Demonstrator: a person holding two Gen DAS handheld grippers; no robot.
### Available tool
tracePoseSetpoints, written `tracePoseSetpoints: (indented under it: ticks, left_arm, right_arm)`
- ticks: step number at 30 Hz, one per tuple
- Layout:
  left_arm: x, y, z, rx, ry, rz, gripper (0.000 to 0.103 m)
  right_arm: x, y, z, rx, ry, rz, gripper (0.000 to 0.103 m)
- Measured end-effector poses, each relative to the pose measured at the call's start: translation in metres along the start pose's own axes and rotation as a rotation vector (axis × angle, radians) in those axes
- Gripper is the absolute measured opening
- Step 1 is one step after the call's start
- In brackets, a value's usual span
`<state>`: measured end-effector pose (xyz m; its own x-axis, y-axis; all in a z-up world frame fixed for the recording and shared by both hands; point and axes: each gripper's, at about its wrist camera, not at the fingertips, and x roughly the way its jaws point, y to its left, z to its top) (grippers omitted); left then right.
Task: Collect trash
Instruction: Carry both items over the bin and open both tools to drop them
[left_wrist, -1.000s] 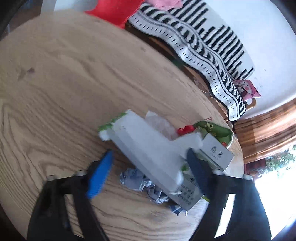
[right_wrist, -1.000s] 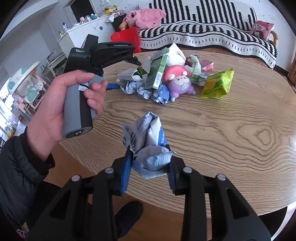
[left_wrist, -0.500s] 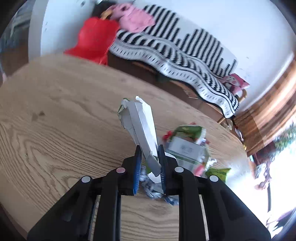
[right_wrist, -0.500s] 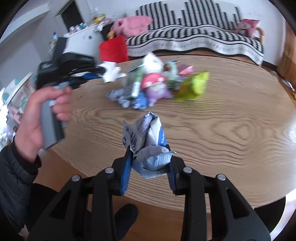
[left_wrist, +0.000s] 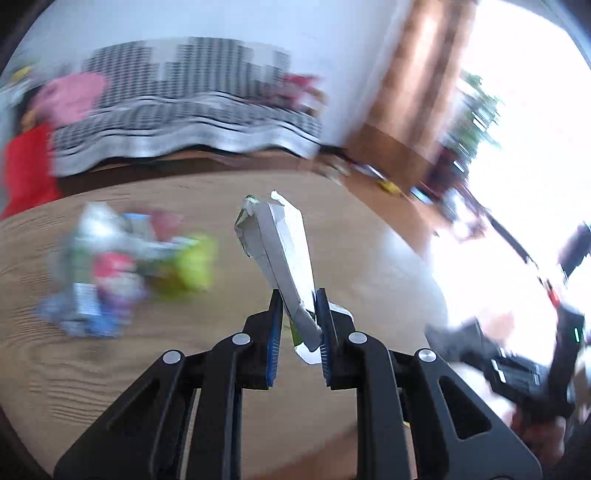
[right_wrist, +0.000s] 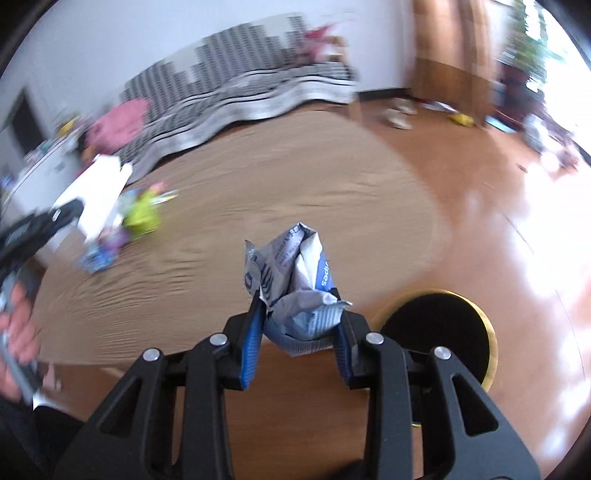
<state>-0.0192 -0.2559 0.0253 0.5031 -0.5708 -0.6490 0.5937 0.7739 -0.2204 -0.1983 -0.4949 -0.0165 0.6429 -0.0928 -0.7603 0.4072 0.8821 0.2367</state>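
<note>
Fingers of the left gripper (left_wrist: 298, 299) pinched on a flattened white carton (left_wrist: 284, 254), raised above the wooden surface (left_wrist: 155, 369) and tilted up and leftward. Fingers of the right gripper (right_wrist: 299, 325) clamped on a crumpled blue-and-white wrapper (right_wrist: 295, 291), held out past the surface edge, over brown floor (right_wrist: 480, 229). Just right of that gripper, lower down, a round black opening with a gold rim (right_wrist: 439, 325). Remaining trash pile (left_wrist: 122, 269) blurred on the surface well left of the carton: a yellow-green bag, something pink and red, blue-and-white scraps. Striped sofa (left_wrist: 184, 107) beyond the far edge, red item and pink cloth at its left end. Both views smeared by motion.
</note>
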Motion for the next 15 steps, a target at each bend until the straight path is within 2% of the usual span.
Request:
tracePoseSetpoints:
  ticks: [4,8,11,15]
  left_arm:
    - [0.037,-0.082,-0.03,0.137,0.09,-0.112,0.017]
    - [0.081,-0.163,-0.077,0.298,0.193,-0.21,0.017]
    - [0.114,-0.197,-0.109,0.366,0.27,-0.249,0.017]
    - [0.147,-0.224,-0.141,0.411,0.351,-0.27,0.017]
  right_arm:
    - [-0.003,-0.062,-0.012,0.097,0.022,-0.072,0.034]
    - [-0.004,-0.113,-0.027,0.175,0.045,-0.12,0.034]
    - [-0.004,-0.141,-0.036,0.216,0.065,-0.141,0.034]
    - [-0.007,-0.162,-0.045,0.247,0.08,-0.15,0.034]
